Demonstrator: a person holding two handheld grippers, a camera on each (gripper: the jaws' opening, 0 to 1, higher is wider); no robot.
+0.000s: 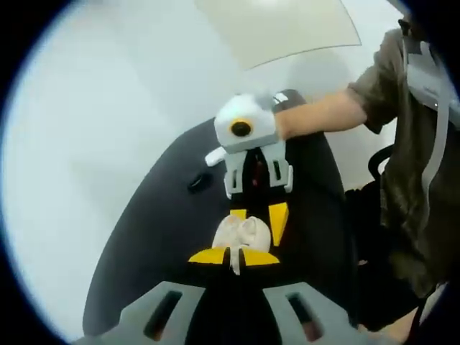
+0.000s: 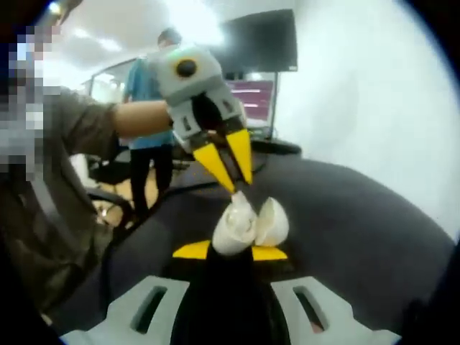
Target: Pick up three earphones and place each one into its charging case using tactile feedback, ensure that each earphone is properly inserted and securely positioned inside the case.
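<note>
An earphone is being seated in its case. The white charging case (image 2: 250, 226), lid swung open, sits pinched between the yellow tips of the right tongs (image 2: 230, 251), held above the dark surface (image 2: 374, 230). The left tongs (image 2: 231, 172) come down from above, their tips pressed nearly together at the case's mouth, likely gripping a small earphone, though it is too small to make out. From the left gripper view, the right tongs (image 1: 256, 219) reach in opposite, a bare forearm (image 1: 323, 115) stretched behind them. Next, I judge, comes a gentle downward press until the earphone seats. A small dark object (image 1: 198, 182) lies on the surface.
</note>
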